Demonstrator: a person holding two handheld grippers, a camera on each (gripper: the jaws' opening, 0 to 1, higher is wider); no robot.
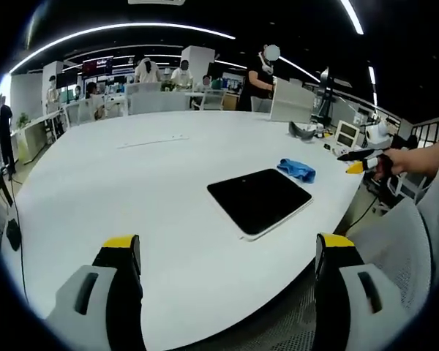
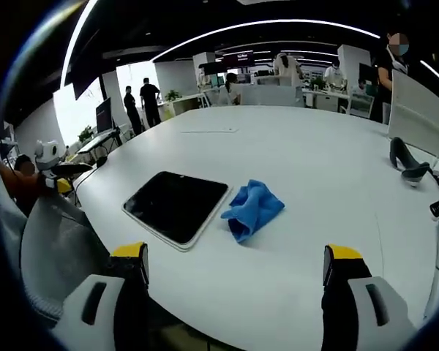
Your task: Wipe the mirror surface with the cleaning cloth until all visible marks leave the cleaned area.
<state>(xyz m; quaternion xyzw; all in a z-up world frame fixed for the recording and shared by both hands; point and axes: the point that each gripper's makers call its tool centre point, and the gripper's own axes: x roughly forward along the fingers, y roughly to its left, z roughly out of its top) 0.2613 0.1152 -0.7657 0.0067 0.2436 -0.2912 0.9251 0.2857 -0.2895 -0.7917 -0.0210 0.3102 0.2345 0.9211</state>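
The task looks to be at its very start: the cleaning cloth is not yet picked up and the mirror is unwiped. Both lie on the white worktop, the cloth just beside the mirror's edge. The right gripper has its jaws spread wide and holds nothing; the left gripper is the same. The cloth lies ahead of the right gripper, apart from it, so next this gripper should reach forward and close on the cloth

A dark, rounded-corner rectangular mirror with a pale rim lies flat on the white table near its edge. A crumpled blue cleaning cloth lies just beside it.
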